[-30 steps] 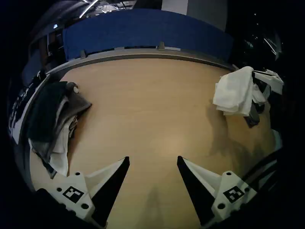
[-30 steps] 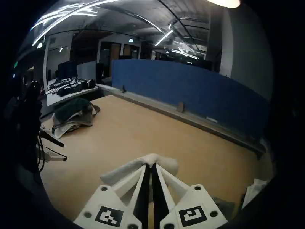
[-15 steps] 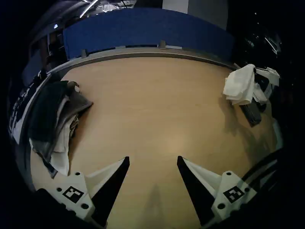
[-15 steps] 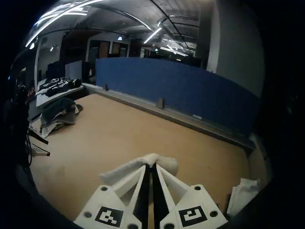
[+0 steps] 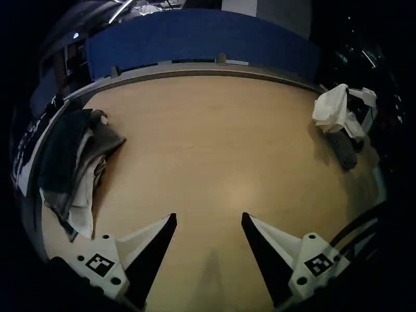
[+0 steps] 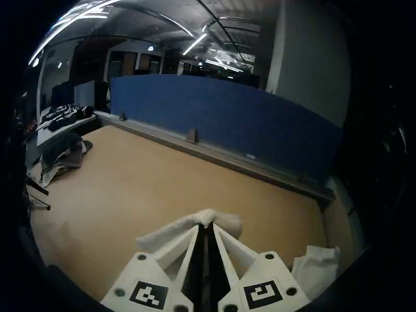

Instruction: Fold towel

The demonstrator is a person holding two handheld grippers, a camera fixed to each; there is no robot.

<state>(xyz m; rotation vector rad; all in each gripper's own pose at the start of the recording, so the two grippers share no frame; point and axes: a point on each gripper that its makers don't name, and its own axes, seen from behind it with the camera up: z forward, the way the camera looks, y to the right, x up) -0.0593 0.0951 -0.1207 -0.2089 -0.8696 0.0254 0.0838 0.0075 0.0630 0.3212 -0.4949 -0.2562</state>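
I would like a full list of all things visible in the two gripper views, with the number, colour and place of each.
table: one, light wood, under everything.
partition: one, blue, along the table's far edge.
towel pile: one heap, dark, grey and white, at the table's left edge in the left gripper view.
white towel: one, white, pinched in the right gripper.
white cloth: one, white, low right in the right gripper view.
grey item: one, dark grey, on the table; kind unclear.
left gripper: one, white and black, open above the table.
right gripper: one, white, shut.
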